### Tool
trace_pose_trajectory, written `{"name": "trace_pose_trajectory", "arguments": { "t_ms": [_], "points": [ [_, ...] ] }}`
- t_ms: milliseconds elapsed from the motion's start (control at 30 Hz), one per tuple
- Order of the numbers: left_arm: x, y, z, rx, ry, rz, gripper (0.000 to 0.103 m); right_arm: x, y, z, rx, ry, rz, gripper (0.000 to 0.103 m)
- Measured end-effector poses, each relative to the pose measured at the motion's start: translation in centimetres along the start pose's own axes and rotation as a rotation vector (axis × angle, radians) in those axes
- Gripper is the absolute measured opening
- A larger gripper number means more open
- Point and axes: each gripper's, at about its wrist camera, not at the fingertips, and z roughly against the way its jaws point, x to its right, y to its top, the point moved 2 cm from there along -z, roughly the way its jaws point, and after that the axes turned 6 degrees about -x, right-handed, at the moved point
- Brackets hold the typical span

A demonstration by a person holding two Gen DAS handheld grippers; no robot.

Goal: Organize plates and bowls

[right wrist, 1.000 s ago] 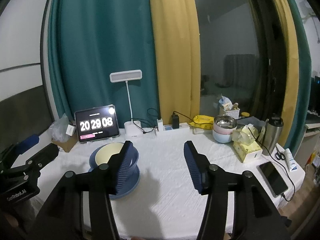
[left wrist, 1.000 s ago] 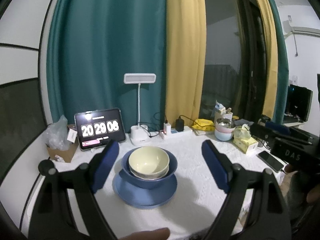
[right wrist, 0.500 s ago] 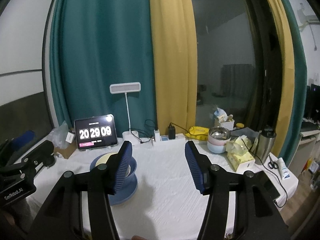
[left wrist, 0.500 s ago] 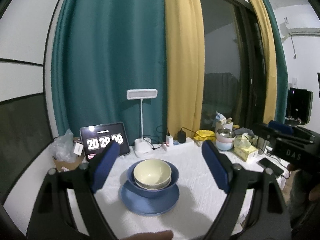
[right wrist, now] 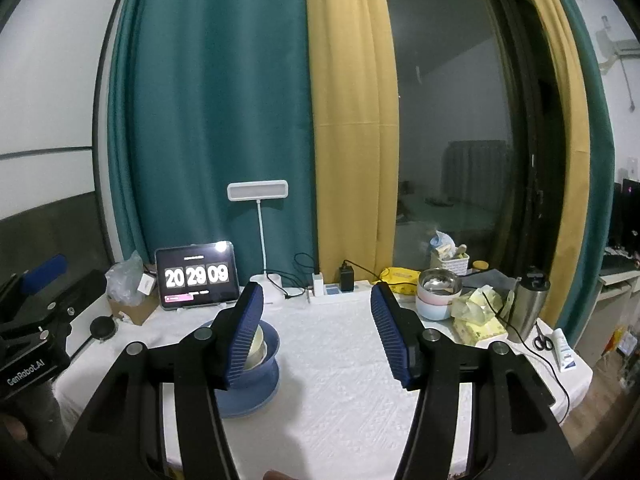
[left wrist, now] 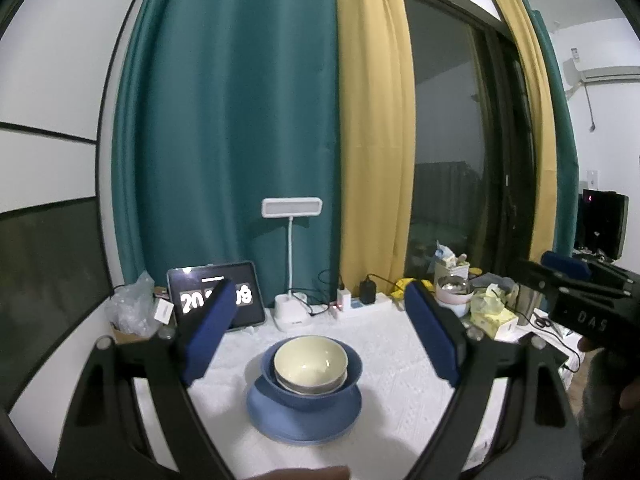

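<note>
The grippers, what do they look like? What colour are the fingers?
Each gripper has a black frame shaped like a wide fork, with round silver bolts. The left gripper has smooth dark blue fingers. The right gripper has dark blue fingers with ridged inner faces. White lettering marks the bodies: "GenRobot.AI" on the left one, "DAS" on the right. No cables or sleeves show.

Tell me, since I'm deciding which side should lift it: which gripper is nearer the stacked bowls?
Left. The left gripper faces the stacked bowls head-on, framing them between open jaws. The right gripper points at bare tablecloth, with the stack off to its left.
</note>
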Motion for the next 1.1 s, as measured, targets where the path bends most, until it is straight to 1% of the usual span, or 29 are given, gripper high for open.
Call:
{"name": "trace_pose_trajectory", "arguments": {
  "t_ms": [267, 1100],
  "points": [
    [0.17, -0.24, -0.14, -0.006, -0.003, 0.000, 0.087, 0.09, 0.03, -0.18, -0.011, 0.010, -0.014, 0.059],
    [0.78, -0.86, -0.47, -0.019, -0.002, 0.006, 0.088, 0.02, -0.14, -0.18, -0.014, 0.006, -0.022, 0.059]
  ]
}}
